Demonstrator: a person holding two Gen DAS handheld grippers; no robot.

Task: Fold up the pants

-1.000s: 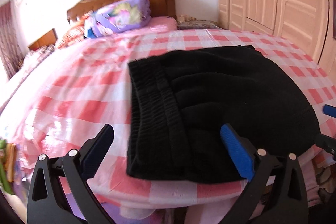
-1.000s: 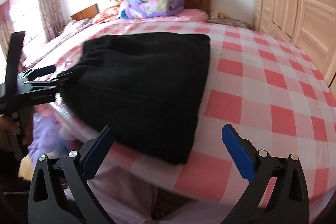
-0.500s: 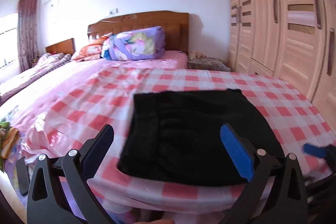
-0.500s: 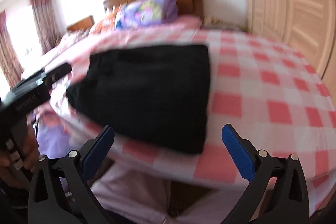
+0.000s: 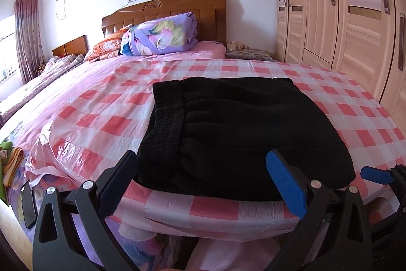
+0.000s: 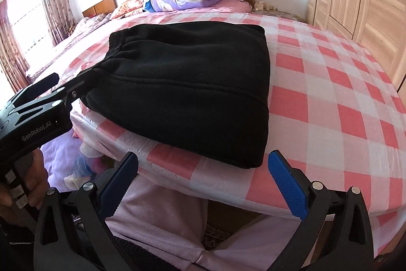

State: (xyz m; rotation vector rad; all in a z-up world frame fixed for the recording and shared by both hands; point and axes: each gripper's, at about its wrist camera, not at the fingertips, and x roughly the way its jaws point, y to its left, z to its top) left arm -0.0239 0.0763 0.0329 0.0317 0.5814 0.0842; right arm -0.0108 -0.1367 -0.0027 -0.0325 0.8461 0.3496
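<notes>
my left gripper (image 5: 203, 182) sits nearest, its jaws spread wide and empty, hanging just off the foot edge of the bed (image 5: 83, 123) with the near edge of the pants (image 5: 236, 128) between its fingers in view, not touched as far as i can tell. my right gripper (image 6: 203, 179) is likewise wide and empty, off the same edge, the pants' near corner just ahead of it. in the right view i see the left gripper's body from the side, with a hand (image 6: 22, 197) on its grip. the pants lie folded into a thick black rectangle on the pink checked sheet (image 6: 342, 98), close to the foot edge, waistband to the left. at the far left, low beside the bed, lies a dark phone (image 5: 28, 205). further back a purple quilt (image 5: 162, 34) rests at the wooden headboard (image 5: 177, 6). a wardrobe (image 5: 350, 4) stands along the right.
</notes>
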